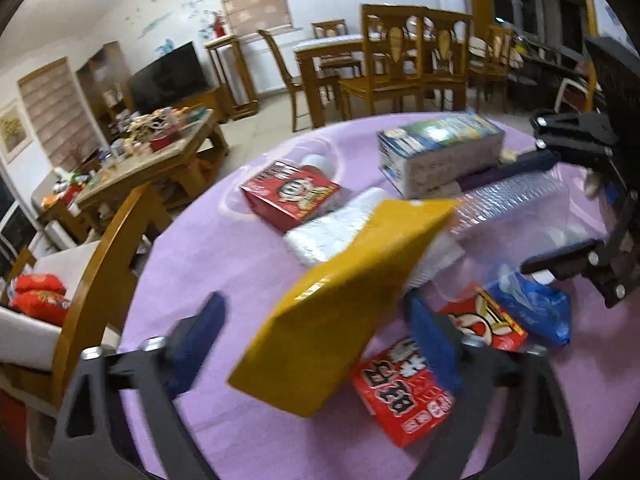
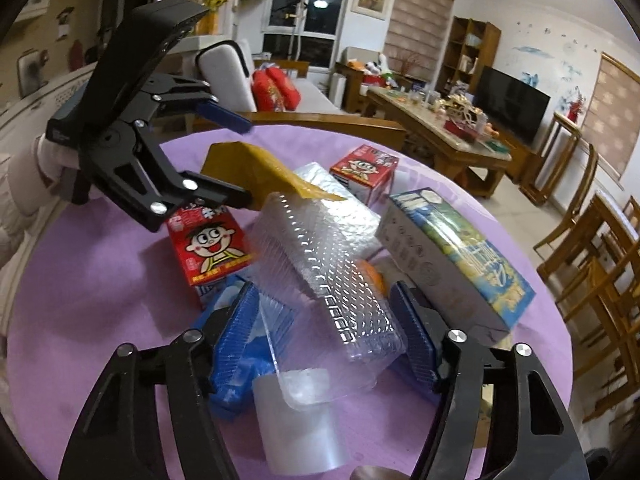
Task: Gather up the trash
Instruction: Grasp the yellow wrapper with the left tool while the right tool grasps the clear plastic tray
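A pile of trash lies on the purple round table. My left gripper is open, its blue pads on either side of a tilted yellow padded envelope, not closed on it. The envelope also shows in the right wrist view, with the left gripper above it. My right gripper is open around a clear ribbed plastic tray; it shows at the right in the left wrist view. Red milk cartons, a blue bag and a frosted cup lie in the pile.
A blue-green box lies at the pile's right, also in the left wrist view. Another red carton lies further back. A wooden chair stands at the table edge. A cluttered coffee table and dining chairs stand beyond.
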The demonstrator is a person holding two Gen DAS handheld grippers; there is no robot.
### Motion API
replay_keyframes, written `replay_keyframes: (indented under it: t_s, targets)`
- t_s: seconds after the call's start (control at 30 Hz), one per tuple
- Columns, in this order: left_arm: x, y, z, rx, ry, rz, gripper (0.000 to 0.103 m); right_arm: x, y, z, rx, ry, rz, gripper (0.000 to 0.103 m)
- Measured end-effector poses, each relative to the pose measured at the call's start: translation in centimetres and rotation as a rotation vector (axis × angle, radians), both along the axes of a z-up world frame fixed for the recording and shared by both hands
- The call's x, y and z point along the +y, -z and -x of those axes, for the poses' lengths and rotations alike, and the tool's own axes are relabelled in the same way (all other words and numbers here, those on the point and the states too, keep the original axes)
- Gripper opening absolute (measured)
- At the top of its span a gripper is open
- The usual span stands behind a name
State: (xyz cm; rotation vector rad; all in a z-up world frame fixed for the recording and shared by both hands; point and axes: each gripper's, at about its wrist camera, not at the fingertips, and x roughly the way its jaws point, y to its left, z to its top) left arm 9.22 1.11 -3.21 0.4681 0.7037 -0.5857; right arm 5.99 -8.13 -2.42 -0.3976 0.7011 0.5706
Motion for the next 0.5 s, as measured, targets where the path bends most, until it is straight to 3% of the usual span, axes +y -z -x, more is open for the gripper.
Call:
replay_keyframes:
  t_s: [0.07,0.13,0.17,0.2,0.23,0.33,0.5]
  targets:
    - [-0.4,0.4,0.0,0.028,0.004,-0.003,0.059,0.4,0.0,0.1,0.008,-0.013,-0.015,0.059]
    - [-0.3,0.3,0.1,0.049,0.01,0.035,0.045,0.4,0.0,0.3,0.018,-0.018,-0.028,0.055]
    - [-0.1,0.3,0.2,0.062,0.012,0.056,0.028,0.6,0.1,0.4,0.023,-0.022,-0.034,0.051]
    - [0.1,0.2,0.2,0.075,0.009,0.079,0.023,0.8,0.1,0.4,0.034,-0.031,-0.042,0.047]
    - [0.4,0.0,0.4,0.078,-0.002,0.1,0.023,0.9,0.0,0.5,0.041,-0.035,-0.046,0.042]
    - [0.7,-0.3,1.0,0.065,-0.004,0.123,0.021,1.6,0.1,0.8,0.035,-0.023,-0.034,0.041]
    - [1.8,-2.4,3.2,0.012,-0.022,0.216,0.021,0.9,-1.5,1.5,0.049,-0.005,-0.148,0.041]
